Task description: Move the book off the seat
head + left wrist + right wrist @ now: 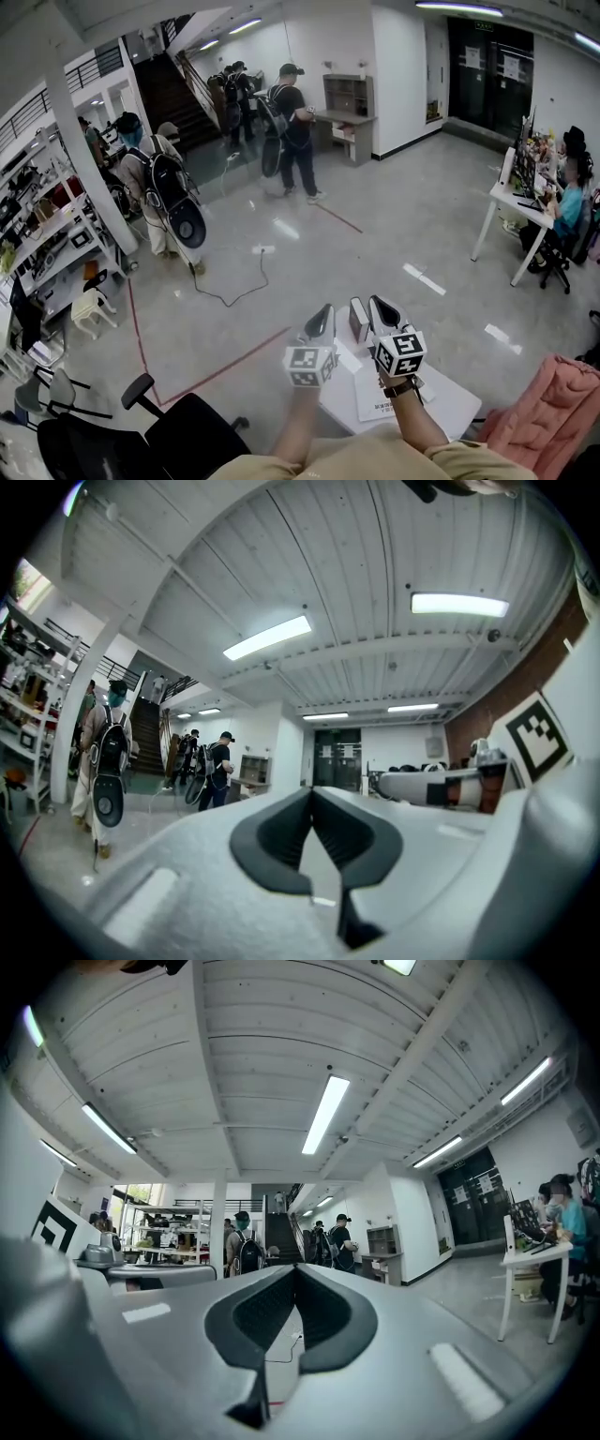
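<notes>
Both grippers are raised side by side over a white table at the bottom of the head view, pointing out into the room. My left gripper is shut with nothing in it, and the left gripper view shows its jaws closed against open air. My right gripper is shut and empty too, its jaws meeting at the tips. A printed white booklet or sheet lies on the table under my right wrist. I cannot make out a book on any seat.
A black office chair stands at the lower left and a pink padded seat at the lower right. A small white box sits on the table beyond the grippers. People with backpacks stand on the open floor; a person sits at a desk on the right.
</notes>
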`<state>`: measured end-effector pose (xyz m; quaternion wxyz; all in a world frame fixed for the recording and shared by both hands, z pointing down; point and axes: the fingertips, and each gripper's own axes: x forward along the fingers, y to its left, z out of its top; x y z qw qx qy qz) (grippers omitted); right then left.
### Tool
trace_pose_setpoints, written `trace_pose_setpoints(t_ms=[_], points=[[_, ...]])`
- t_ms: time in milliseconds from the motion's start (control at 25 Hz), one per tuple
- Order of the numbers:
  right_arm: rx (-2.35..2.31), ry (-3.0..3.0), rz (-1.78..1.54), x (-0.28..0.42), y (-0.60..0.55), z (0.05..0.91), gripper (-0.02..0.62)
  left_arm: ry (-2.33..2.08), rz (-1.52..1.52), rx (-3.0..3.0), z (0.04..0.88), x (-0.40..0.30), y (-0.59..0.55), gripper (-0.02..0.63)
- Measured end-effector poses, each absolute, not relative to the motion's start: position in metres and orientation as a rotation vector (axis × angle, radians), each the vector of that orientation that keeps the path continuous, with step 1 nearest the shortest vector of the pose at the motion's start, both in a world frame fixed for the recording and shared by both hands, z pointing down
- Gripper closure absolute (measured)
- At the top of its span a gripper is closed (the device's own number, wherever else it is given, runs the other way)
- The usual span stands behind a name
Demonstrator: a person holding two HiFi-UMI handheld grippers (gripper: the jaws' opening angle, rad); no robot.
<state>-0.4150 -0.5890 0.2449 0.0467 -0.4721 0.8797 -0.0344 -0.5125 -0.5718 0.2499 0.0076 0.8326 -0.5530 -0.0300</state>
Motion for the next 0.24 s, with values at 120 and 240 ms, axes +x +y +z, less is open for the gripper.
trace_pose_setpoints(t_ms=[120,240], points=[[-1.454,2.689,-0.106,-0.414,-0.588,0.25,0.591,-1.704,-0.085,2.601,0.257,-0.513,-0.57,0.604],[-1.47,2.695,-0.109,-0.413,-0.58,0.26,0.591,-1.686,-0.083,2.588,0.269,-0.516,-0.564,0.604]])
